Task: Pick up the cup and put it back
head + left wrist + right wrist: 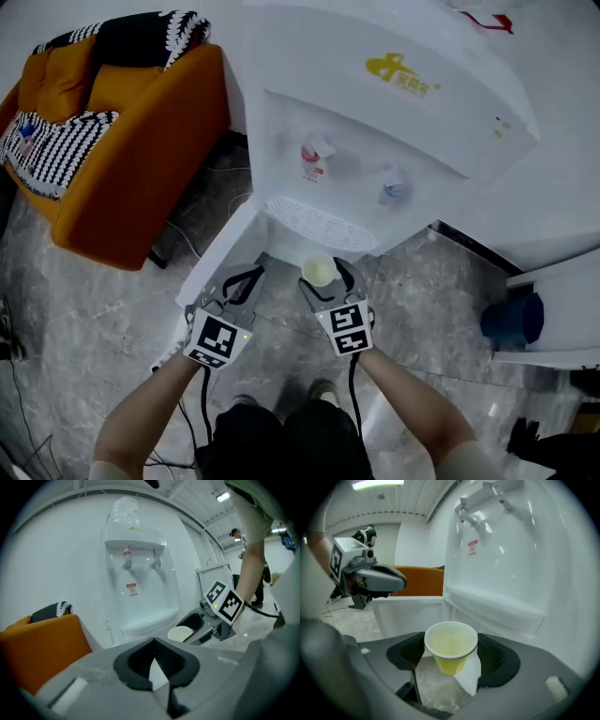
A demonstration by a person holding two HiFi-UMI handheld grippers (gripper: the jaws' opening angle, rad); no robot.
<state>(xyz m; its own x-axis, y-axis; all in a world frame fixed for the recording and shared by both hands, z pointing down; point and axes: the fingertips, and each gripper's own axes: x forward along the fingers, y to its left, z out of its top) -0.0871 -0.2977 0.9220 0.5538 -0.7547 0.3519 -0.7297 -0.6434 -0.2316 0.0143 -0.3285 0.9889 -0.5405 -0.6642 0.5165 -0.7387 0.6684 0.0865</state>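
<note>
Right now the cup (pixel 450 643) sits between the jaws of the right gripper (pixel 328 277), whose pads press on its two sides. It is yellow outside and pale inside, and it is clear of the floor. Its long axis stands roughly upright with the mouth up, and nothing can be made out inside it.

The left gripper (pixel 251 275) is just beside the right one, its tips closed together on nothing. The right hand is therefore the one placed to do the work.

Ahead of the held cup and a little above it is the ledge (pixel 497 604) of the white water dispenser (pixel 394 141), with the red tap (pixel 314 155) and blue tap (pixel 394 185) higher still. Setting the cup back probably means going forward and slightly up from the gripper while keeping the mouth level.

A yellow logo (pixel 401 67) marks the dispenser's top, its characters too small to read. A red-and-white sticker (pixel 131 589) below the taps is also illegible.
</note>
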